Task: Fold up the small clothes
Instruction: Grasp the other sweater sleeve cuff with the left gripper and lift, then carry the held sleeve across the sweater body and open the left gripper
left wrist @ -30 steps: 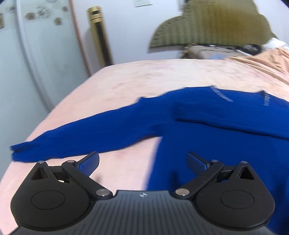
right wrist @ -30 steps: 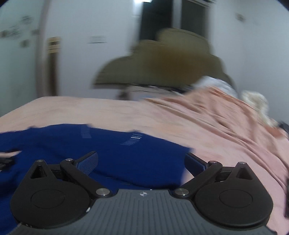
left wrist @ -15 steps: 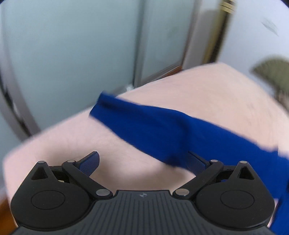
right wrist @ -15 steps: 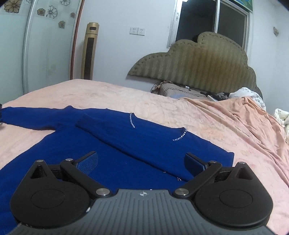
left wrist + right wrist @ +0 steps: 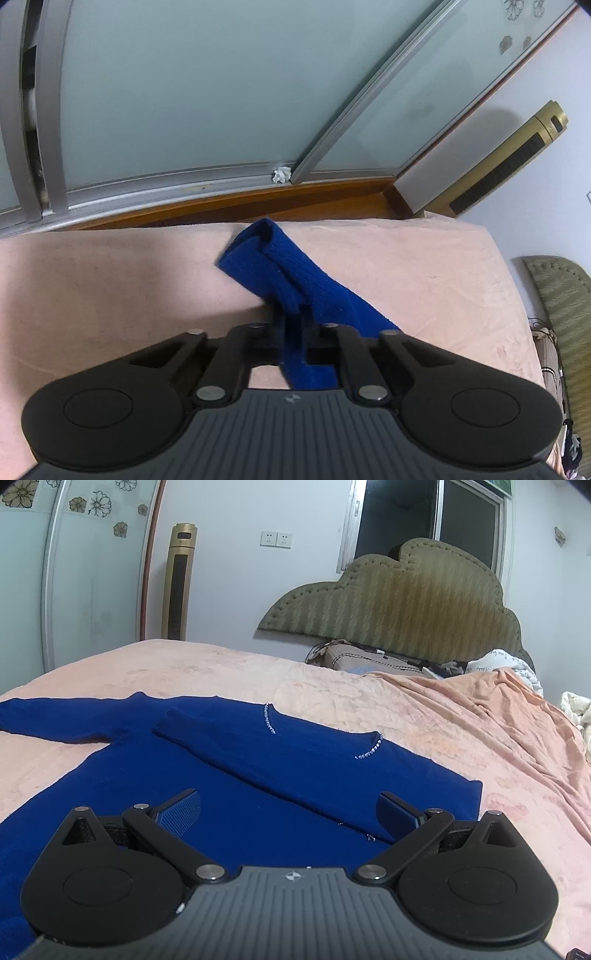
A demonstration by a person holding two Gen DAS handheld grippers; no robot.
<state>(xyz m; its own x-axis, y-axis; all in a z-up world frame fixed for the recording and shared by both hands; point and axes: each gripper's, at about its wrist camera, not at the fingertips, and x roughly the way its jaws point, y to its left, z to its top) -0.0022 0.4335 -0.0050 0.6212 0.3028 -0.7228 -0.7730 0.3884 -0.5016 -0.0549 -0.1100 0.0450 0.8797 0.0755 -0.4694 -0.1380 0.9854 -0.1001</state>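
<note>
A dark blue knit sweater [image 5: 236,775] lies flat on the pink bed, with one sleeve folded across its chest and the other sleeve [image 5: 48,716] stretched out to the left. In the left wrist view my left gripper [image 5: 291,325] is shut on that outstretched sleeve [image 5: 291,273] near its ribbed cuff, which points toward the bed's edge. My right gripper [image 5: 290,808] is open and empty, low over the sweater's body. A line of small beads [image 5: 269,718] marks the neckline.
The pink bedsheet [image 5: 369,698] covers the bed, rumpled at the right. A padded headboard [image 5: 399,602] stands behind. A gold tower fan [image 5: 179,579] and sliding glass doors [image 5: 207,92] stand beyond the bed's left edge [image 5: 110,232].
My left gripper swung left to the sleeve's end and shut on it near the cuff. My right gripper settled low over the sweater's body and stays open.
</note>
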